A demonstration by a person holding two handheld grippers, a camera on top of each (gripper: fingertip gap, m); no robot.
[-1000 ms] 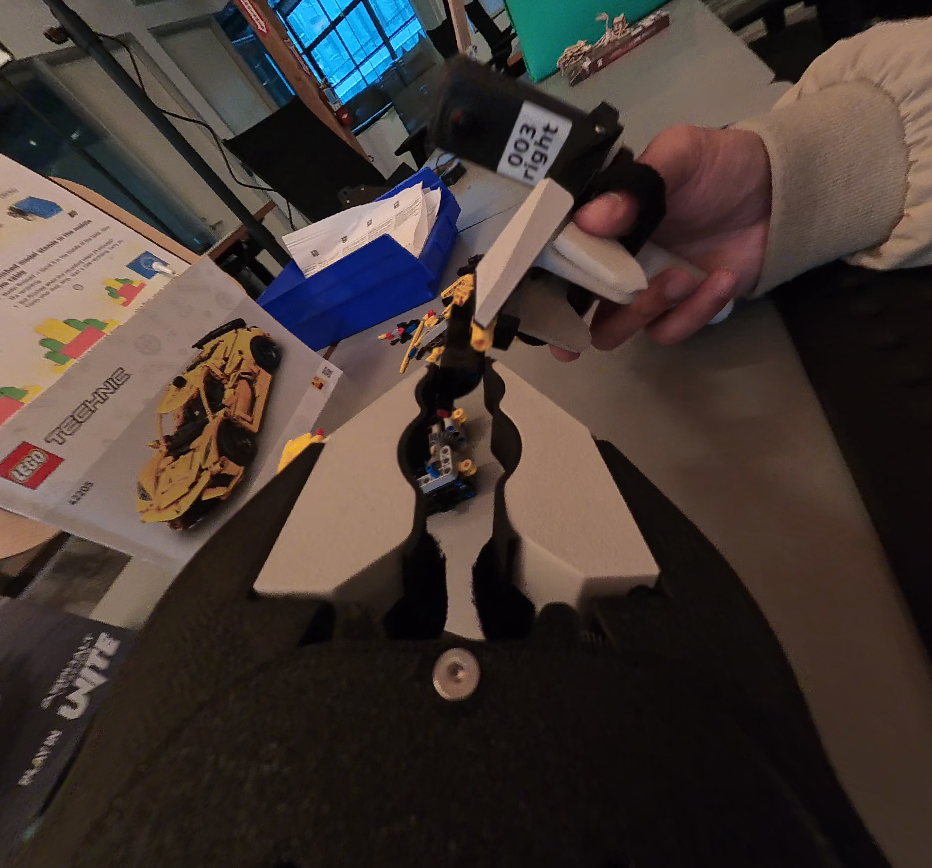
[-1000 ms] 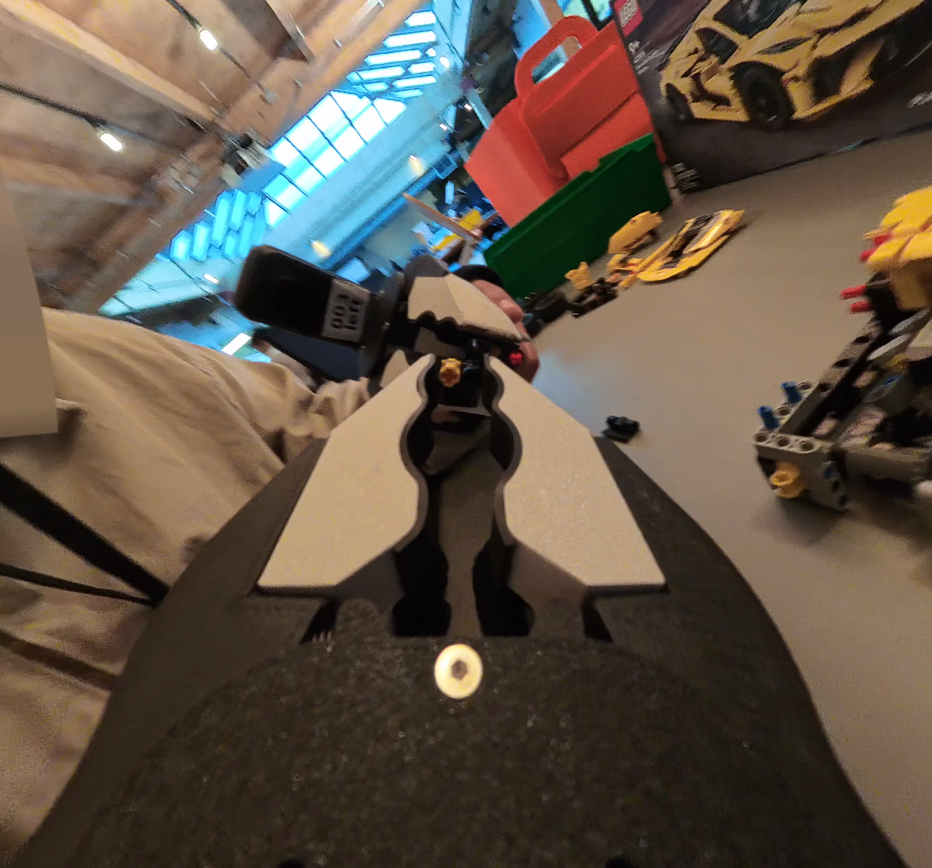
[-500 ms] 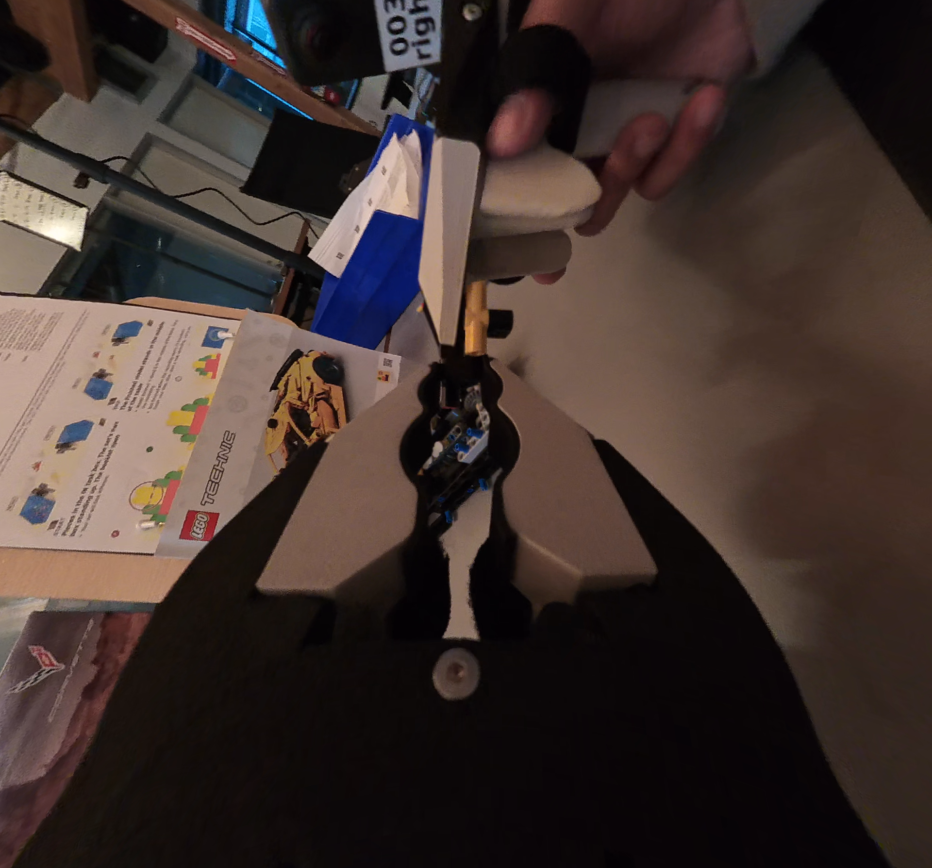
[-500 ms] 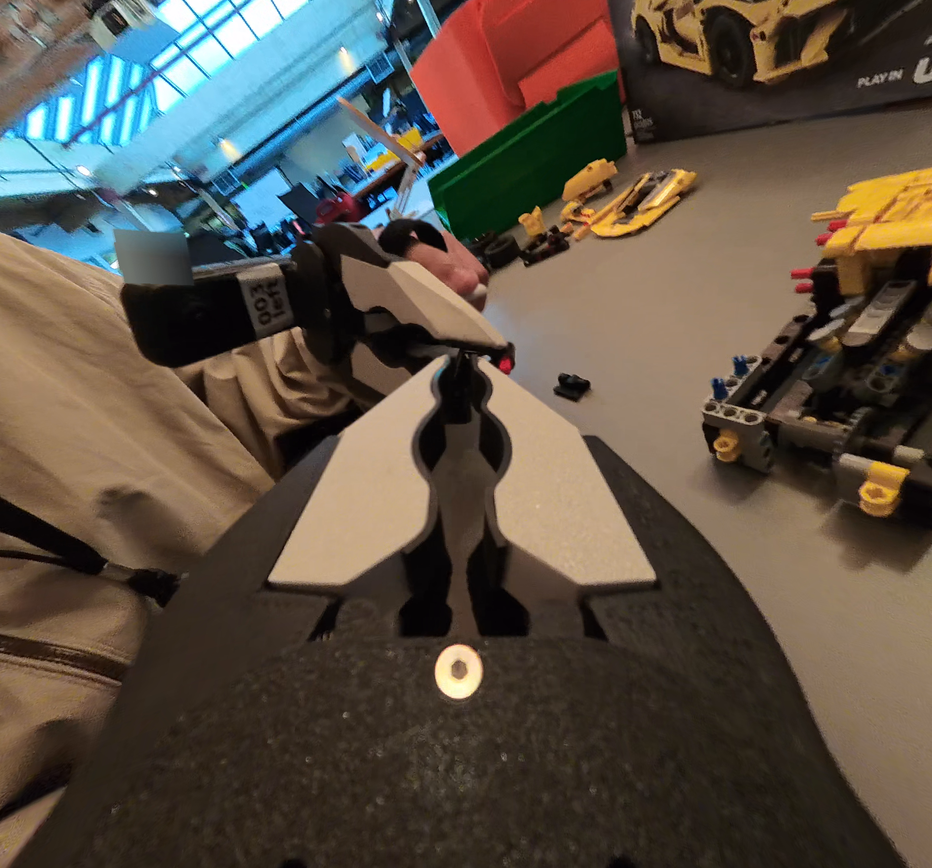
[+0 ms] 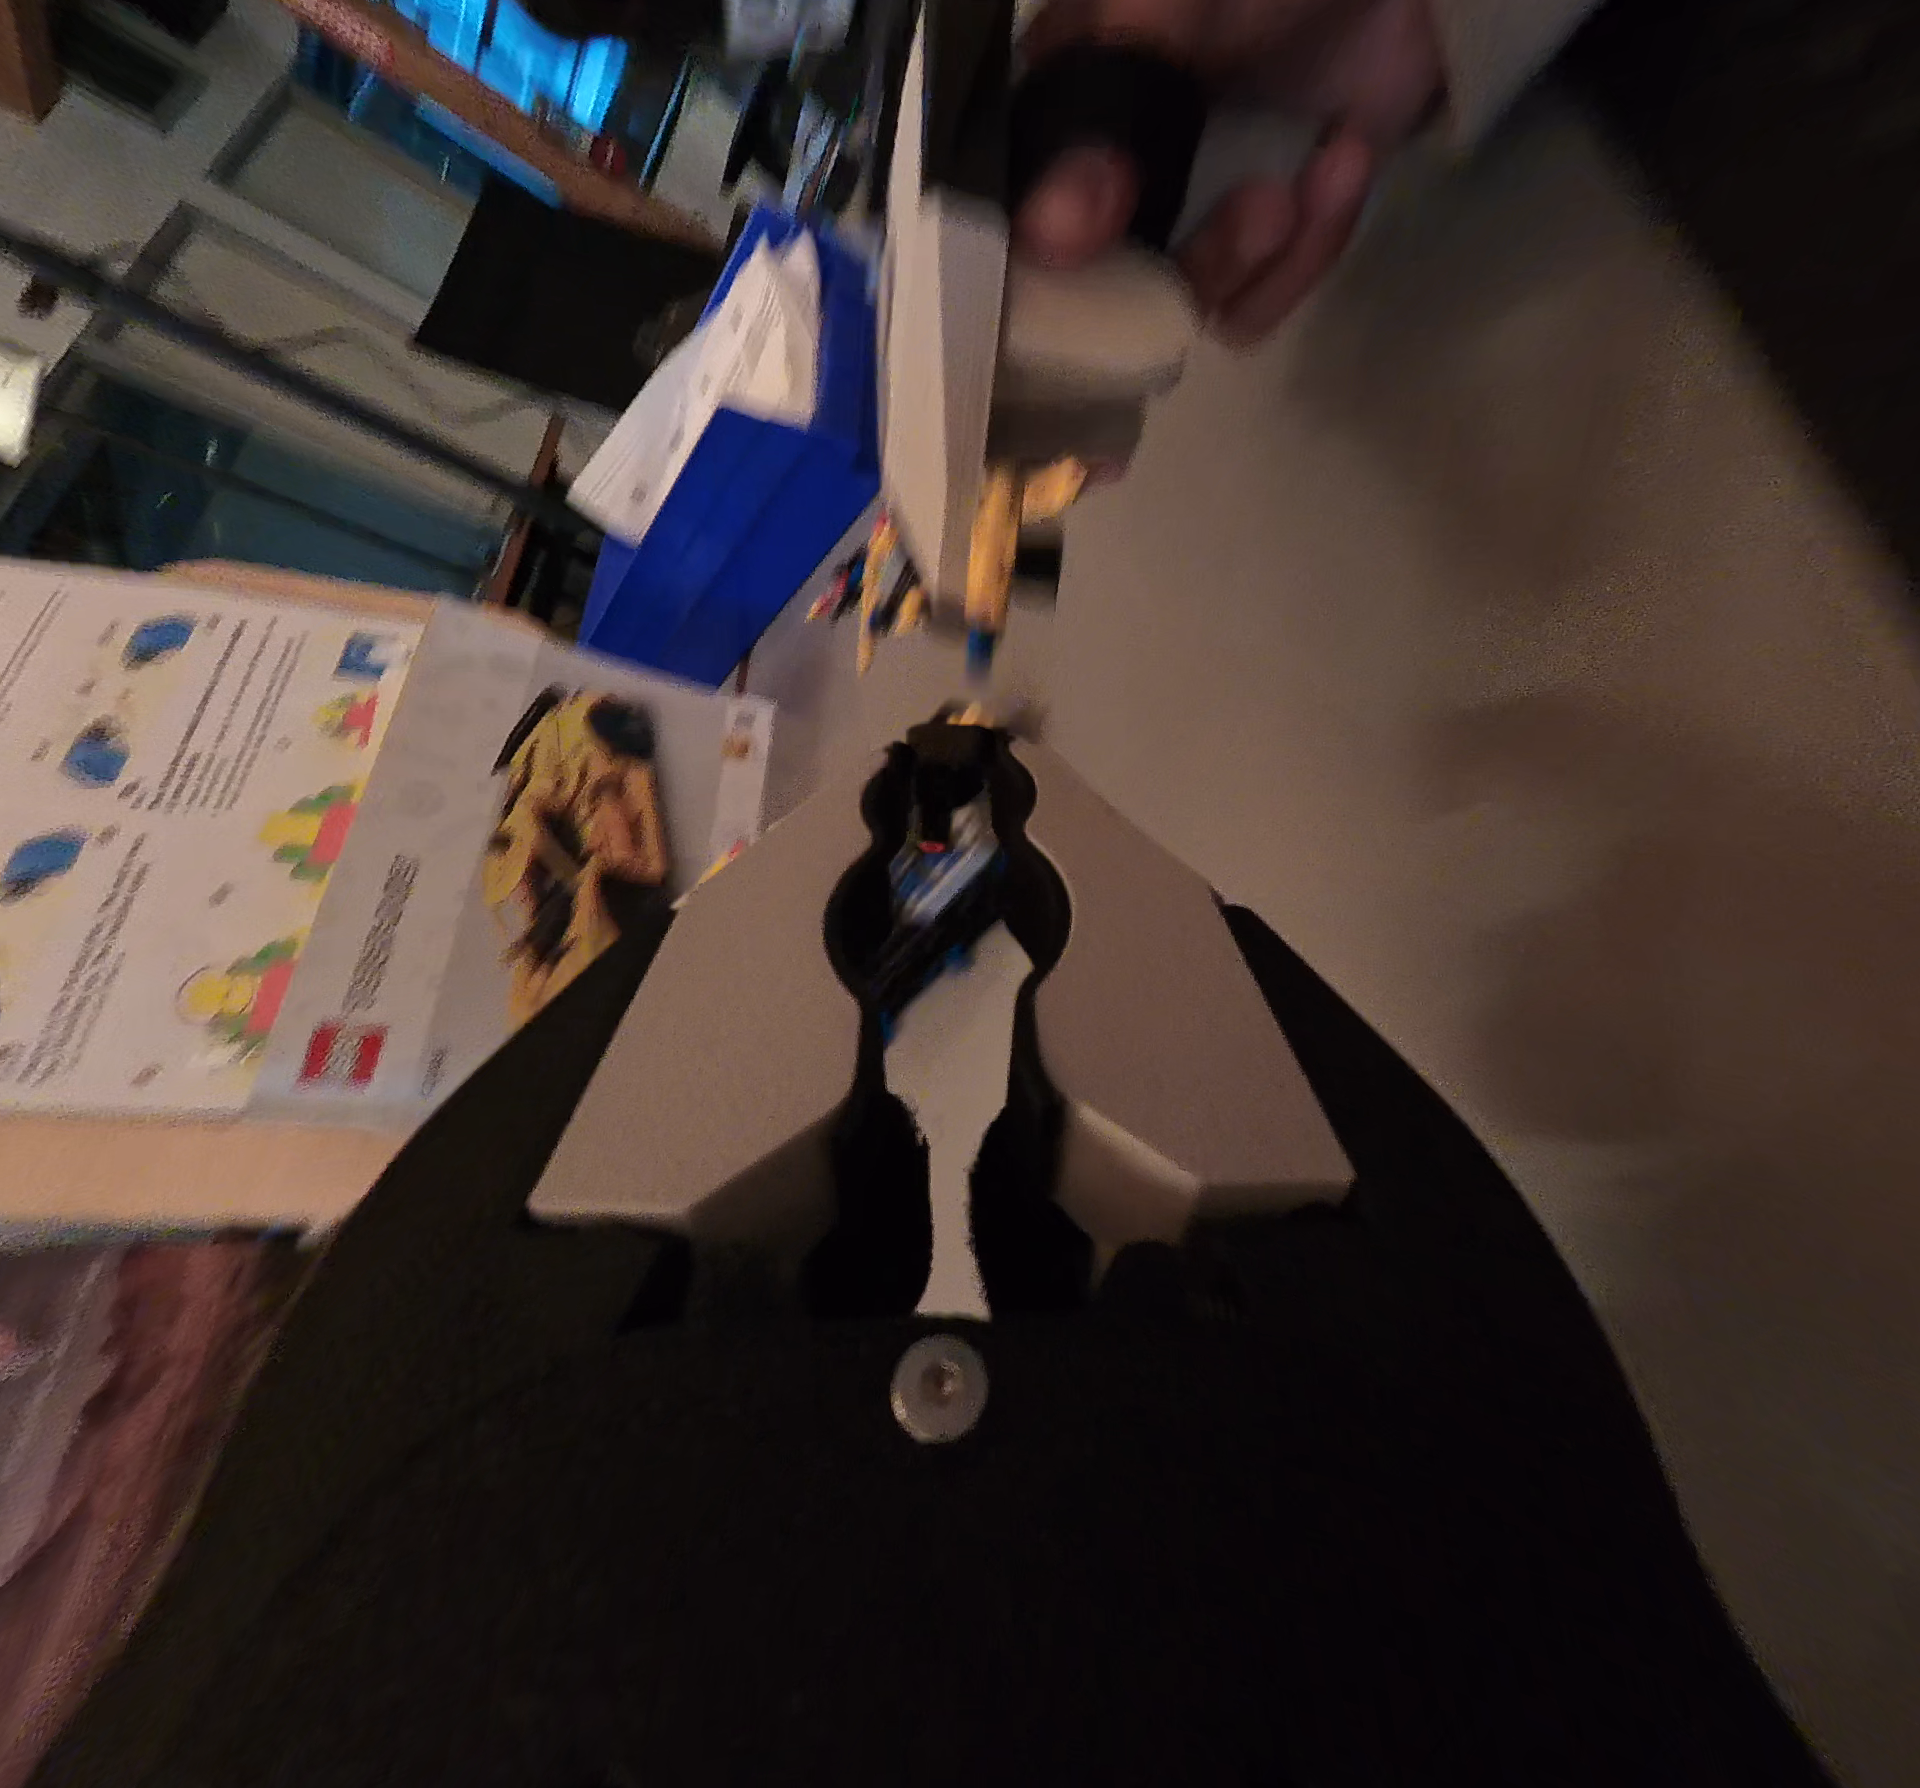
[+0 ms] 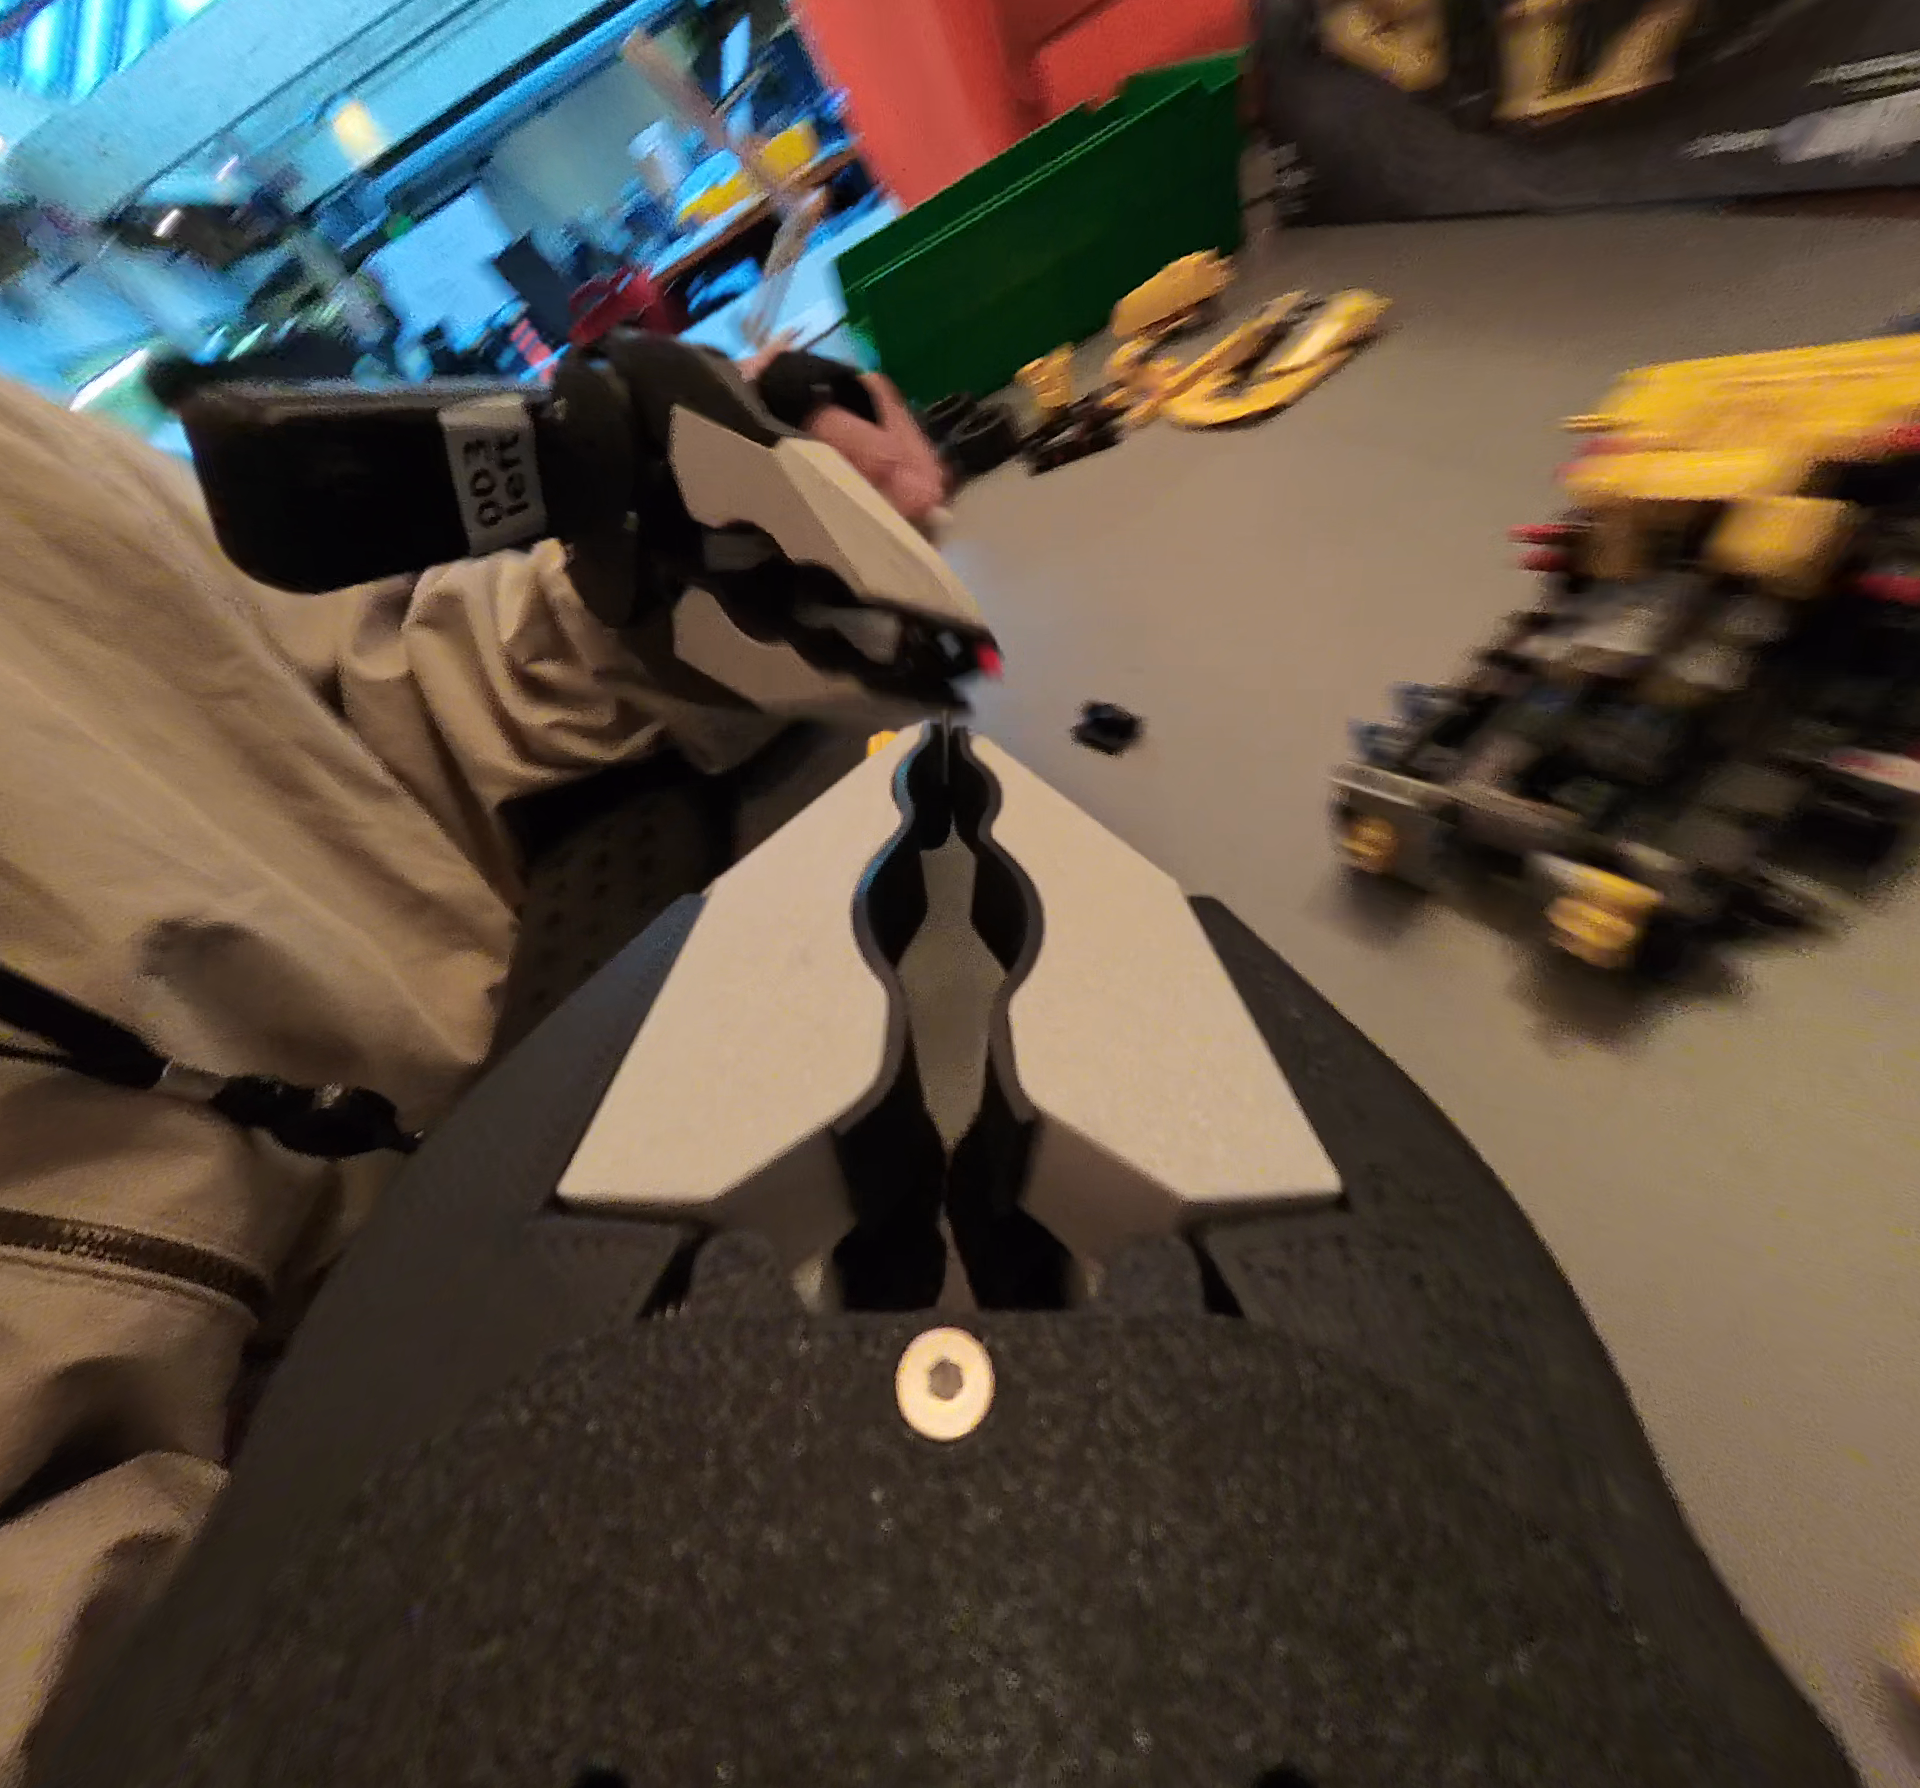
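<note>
My left gripper (image 5: 951, 751) is shut on a small black brick assembly (image 5: 940, 782) with a red pin and a speck of yellow at its tip. The right wrist view shows that gripper (image 6: 831, 637) from the side, with the black piece and red pin (image 6: 982, 663) sticking out of its tips. My right gripper (image 6: 940, 751) is shut, its tips just under that piece. Only a thin dark line shows between its pads. In the left wrist view, the right gripper (image 5: 940, 491) points down at the left one's tips. Both views are blurred.
A partly built yellow and black car model (image 6: 1662, 699) stands on the grey table (image 6: 1299, 543) at the right, with a small black piece (image 6: 1107, 728) nearer. Loose yellow parts (image 6: 1226, 367), green (image 6: 1039, 284) and red (image 6: 987, 24) boxes stand behind. A blue bin (image 5: 727, 533) and booklet (image 5: 499, 865) lie at left. The tips of both grippers are at nearly the same place. The small black piece (image 6: 1107, 728) is about 12 cm from my left fingertips.
My right gripper's jaws closed from open around the black piece's end to fully together. The left gripper kept its hold on the piece. Both grippers turned and the grippers drew closer.
</note>
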